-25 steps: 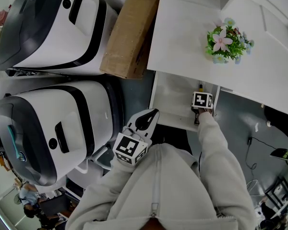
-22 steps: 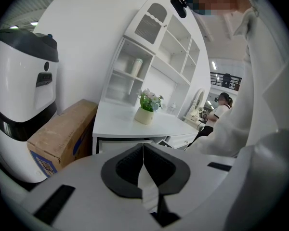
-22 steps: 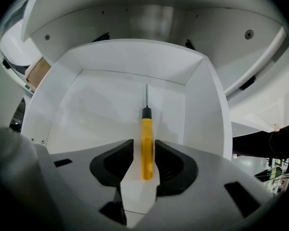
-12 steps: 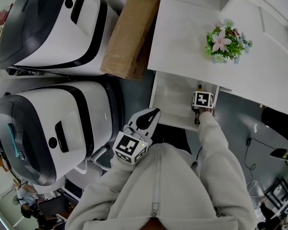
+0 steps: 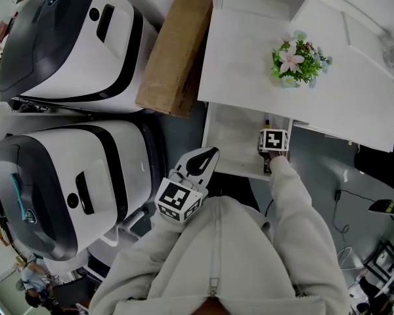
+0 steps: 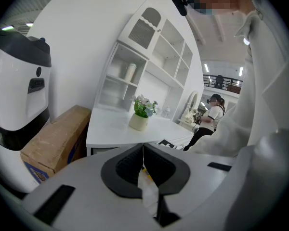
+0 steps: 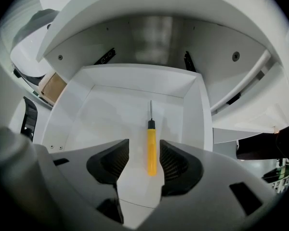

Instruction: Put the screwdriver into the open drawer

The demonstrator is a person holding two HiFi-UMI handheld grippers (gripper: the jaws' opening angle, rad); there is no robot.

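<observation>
Two handheld grippers are pictured at a white desk (image 5: 249,58) whose drawer (image 7: 106,109) stands pulled out beneath the top. The right gripper (image 7: 144,150) is pointed steeply down into the drawer, its jaws spread wide after just having been opening, and nothing is gripped by them. The screwdriver (image 7: 151,148) is seen lying flat on the drawer's white floor, between the two parted jaws but touched by neither pad. Its yellow handle is turned toward the drawer's front and its thin metal shaft toward the back. It is set right of the drawer's middle, roughly parallel to the right side wall. The left gripper (image 6: 143,153) is held close to the person's light-grey jacket (image 5: 217,261), well apart from the drawer, with its jaws pressed together. A small pot of flowers (image 5: 292,61) is shown on the desk top. A long cardboard box (image 5: 174,51) is leaned beside the desk's left edge, and two large white-and-black machines (image 5: 59,38) are parked beyond it.
</observation>
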